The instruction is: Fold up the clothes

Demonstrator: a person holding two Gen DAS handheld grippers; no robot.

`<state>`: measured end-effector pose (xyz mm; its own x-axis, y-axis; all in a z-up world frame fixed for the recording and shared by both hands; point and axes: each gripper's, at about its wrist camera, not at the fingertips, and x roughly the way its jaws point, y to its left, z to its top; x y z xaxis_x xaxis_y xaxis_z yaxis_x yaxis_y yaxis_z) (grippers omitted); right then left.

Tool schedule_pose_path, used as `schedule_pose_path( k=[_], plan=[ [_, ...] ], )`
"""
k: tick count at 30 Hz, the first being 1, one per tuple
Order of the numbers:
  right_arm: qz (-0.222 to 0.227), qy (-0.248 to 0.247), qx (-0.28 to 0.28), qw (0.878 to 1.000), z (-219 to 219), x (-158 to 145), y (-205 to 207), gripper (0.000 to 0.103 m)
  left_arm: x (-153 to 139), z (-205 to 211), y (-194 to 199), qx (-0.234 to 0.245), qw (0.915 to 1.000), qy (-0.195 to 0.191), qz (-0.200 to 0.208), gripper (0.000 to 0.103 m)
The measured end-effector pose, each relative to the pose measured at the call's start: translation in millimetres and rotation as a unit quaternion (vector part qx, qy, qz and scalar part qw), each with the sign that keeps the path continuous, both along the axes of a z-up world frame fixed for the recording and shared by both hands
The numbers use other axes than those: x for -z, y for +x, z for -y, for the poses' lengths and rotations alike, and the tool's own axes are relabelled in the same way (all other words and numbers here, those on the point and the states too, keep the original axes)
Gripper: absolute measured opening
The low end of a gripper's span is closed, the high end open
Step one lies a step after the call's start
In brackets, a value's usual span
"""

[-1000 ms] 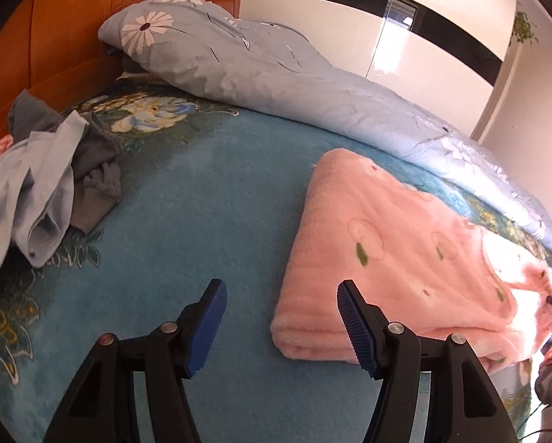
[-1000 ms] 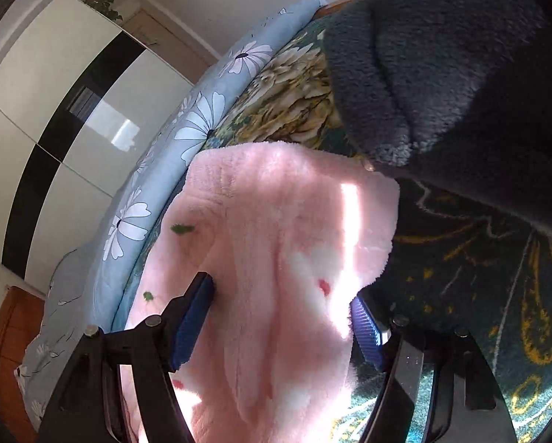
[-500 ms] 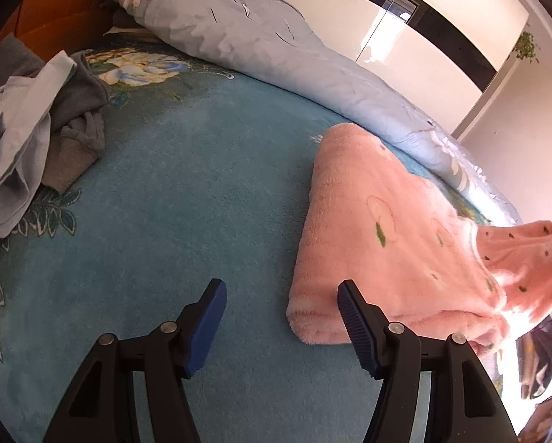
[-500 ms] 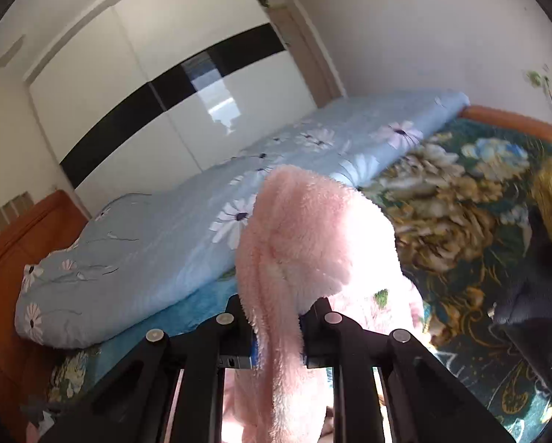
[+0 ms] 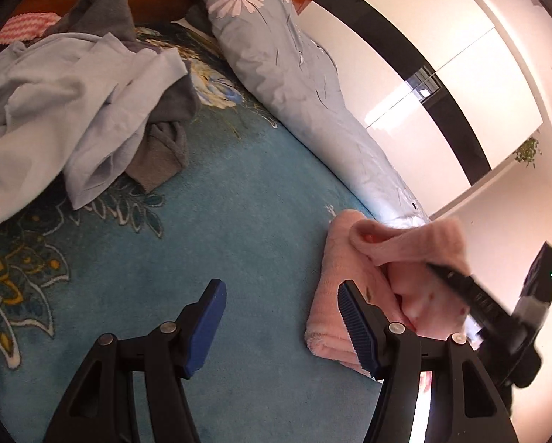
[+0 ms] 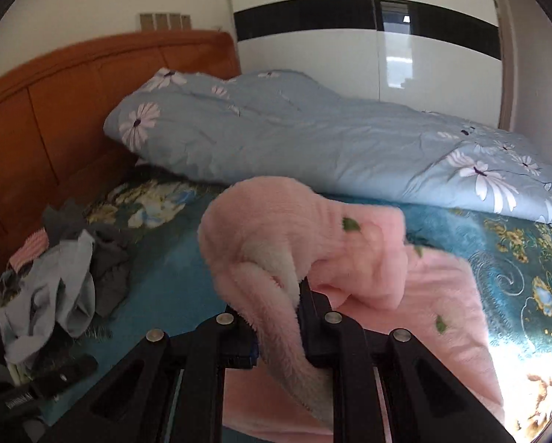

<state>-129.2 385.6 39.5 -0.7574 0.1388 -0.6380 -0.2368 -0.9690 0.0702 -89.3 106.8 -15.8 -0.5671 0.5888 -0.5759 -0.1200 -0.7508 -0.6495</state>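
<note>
A fluffy pink garment (image 5: pixel 335 306) lies on the blue bedspread (image 5: pixel 239 221), its folded left edge just right of my left gripper (image 5: pixel 279 312). That gripper hangs open above bare bedspread with nothing between its blue pads. In the right wrist view my right gripper (image 6: pixel 276 328) is shut on a bunched end of the pink garment (image 6: pixel 276 243), lifted and doubled back over the flat part (image 6: pixel 442 295). The right gripper (image 5: pixel 475 295) also shows in the left wrist view, carrying the pink fold (image 5: pixel 416 240) leftward.
A heap of pale blue and grey clothes (image 5: pixel 76 110) lies at the left near the wooden headboard (image 6: pixel 54 110). A rolled blue flowered duvet (image 6: pixel 331 136) runs along the far side of the bed. A white wardrobe with a black band (image 6: pixel 368 14) stands behind.
My right gripper has carried the pink end up and over toward the left, folding it onto the flat part. My left gripper has swung left, bringing the clothes heap closer.
</note>
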Motion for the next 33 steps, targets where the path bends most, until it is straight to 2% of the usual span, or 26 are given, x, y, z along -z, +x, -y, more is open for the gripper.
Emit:
schedule_pose_path(
  k=[3, 6, 8, 12, 13, 14, 17, 21, 23, 26, 29, 33],
  plan=[
    [0.020, 0.031, -0.005, 0.999, 17, 20, -2, 0.017, -1, 9, 1, -0.012, 0.9999, 0.009, 0.002, 0.067],
    [0.037, 0.072, -0.014, 0.997, 33, 23, 0, 0.021, 2, 10, -3, -0.012, 0.9998, 0.017, 0.007, 0.068],
    [0.049, 0.092, -0.033, 0.994, 44, 26, 4, 0.028, 5, 6, -6, -0.006, 0.9997, 0.019, 0.012, 0.069],
    [0.040, 0.067, -0.077, 0.994, 46, 28, 26, 0.041, 6, -7, -9, 0.011, 0.9998, 0.010, 0.010, 0.069],
    [0.037, 0.060, -0.087, 0.994, 47, 28, 32, 0.053, 6, -10, -9, 0.016, 0.9998, 0.007, 0.007, 0.069],
    [0.034, 0.053, -0.098, 0.993, 47, 28, 37, 0.060, 5, -13, -9, 0.022, 0.9997, 0.004, 0.004, 0.069],
    [0.026, 0.031, -0.131, 0.991, 48, 29, 54, 0.061, 3, -21, -7, 0.041, 0.9991, 0.000, -0.008, 0.069],
    [-0.014, 0.002, -0.083, 0.996, 3, 14, 92, 0.061, -2, -36, -6, 0.076, 0.9967, -0.005, -0.029, 0.069],
    [-0.026, -0.015, -0.041, 0.999, -27, 10, 115, 0.061, -9, -52, -10, 0.114, 0.9924, 0.003, -0.047, 0.069],
    [-0.039, -0.046, 0.021, 0.998, -70, 11, 146, 0.061, -26, -83, -22, 0.166, 0.9834, -0.006, -0.074, 0.069],
    [-0.050, -0.082, 0.064, 0.993, -102, 19, 167, 0.061, -39, -127, -43, 0.214, 0.9714, -0.049, -0.089, 0.070],
    [-0.059, -0.146, 0.086, 0.984, -136, 31, 181, 0.061, -37, -177, -71, 0.253, 0.9609, -0.097, -0.053, 0.070]
  ],
)
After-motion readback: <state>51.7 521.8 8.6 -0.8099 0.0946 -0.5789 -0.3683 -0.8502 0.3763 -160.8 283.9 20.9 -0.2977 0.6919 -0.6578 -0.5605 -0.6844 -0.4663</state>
